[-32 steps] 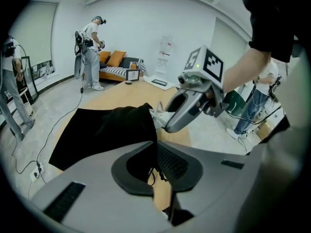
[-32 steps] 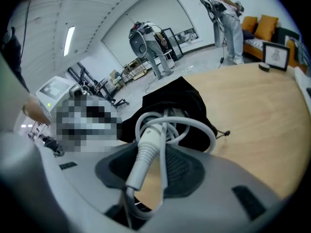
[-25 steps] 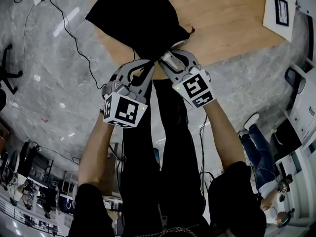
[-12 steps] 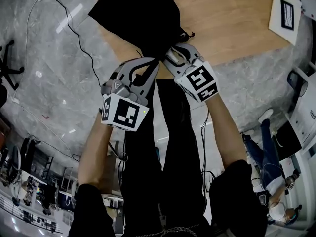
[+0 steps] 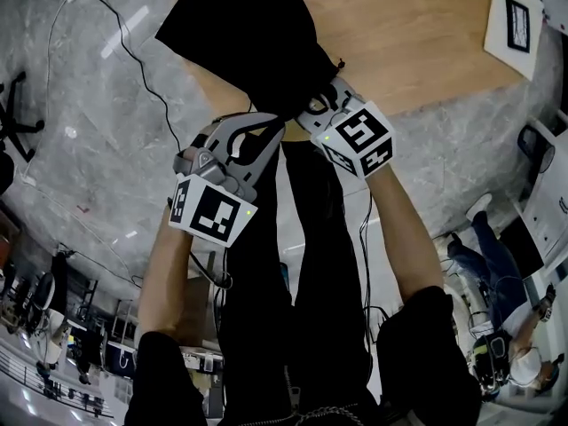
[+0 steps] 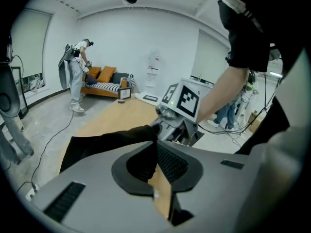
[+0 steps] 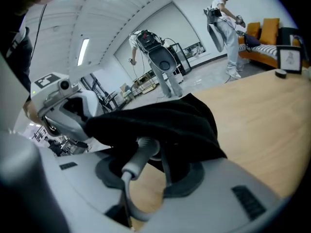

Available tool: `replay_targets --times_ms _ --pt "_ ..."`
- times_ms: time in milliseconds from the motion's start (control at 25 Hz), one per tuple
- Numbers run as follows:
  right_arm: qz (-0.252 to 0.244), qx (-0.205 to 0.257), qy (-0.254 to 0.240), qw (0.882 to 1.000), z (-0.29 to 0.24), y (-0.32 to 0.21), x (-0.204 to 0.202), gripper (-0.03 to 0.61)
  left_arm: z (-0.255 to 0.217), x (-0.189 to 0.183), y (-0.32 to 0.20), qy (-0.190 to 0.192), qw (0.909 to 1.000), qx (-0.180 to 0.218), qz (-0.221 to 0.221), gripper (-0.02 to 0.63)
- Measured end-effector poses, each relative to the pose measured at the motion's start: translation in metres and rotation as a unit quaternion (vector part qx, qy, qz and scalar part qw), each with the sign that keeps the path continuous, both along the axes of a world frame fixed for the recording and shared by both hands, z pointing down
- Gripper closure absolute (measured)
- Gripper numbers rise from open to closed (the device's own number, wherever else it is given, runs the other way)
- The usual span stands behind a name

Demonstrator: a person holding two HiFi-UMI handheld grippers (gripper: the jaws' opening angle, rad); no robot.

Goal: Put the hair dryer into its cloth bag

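The head view looks steeply down from above the person. It takes in both forearms, the left gripper [image 5: 271, 122], the right gripper [image 5: 311, 109], the black bag [image 5: 248, 34] at the near edge of the table [image 5: 426, 34], and the floor [image 5: 89, 131] around it. The left gripper view sits low and very close behind its own jaws, facing along the table toward an orange sofa [image 6: 104, 76]. The right gripper view rides just as close, facing over the table toward what seems to be the same sofa. All three share the bag and the table's near edge, and each gripper view also catches the other gripper.
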State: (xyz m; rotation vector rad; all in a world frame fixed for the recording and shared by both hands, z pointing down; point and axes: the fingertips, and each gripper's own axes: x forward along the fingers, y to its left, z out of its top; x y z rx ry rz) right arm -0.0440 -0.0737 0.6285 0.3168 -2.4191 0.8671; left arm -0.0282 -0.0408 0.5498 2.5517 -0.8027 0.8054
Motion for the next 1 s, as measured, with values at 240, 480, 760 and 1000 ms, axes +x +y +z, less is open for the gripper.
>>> replay_targets --times_ms 240,480,760,1000 --pt "0.031 -0.034 -0.023 0.999 -0.007 -0.018 0.000 0.431 0.043 -0.039 0.023 -0.099 0.9939 -0.048 -0.005 0.583" --pt "0.085 -0.077 -0.059 0.992 -0.009 -0.024 -0.005 0.430 0.044 -0.028 0.038 -0.054 0.9962 -0.068 0.003 0.583" --pt "0.104 -0.031 -0.031 0.994 0.004 -0.027 -0.017 0.425 0.009 -0.003 0.032 0.048 0.9964 -0.069 -0.009 0.583" --pt "0.102 -0.046 -0.019 0.994 0.026 -0.028 -0.020 0.422 0.000 -0.008 0.026 0.085 0.9930 -0.077 -0.030 0.583"
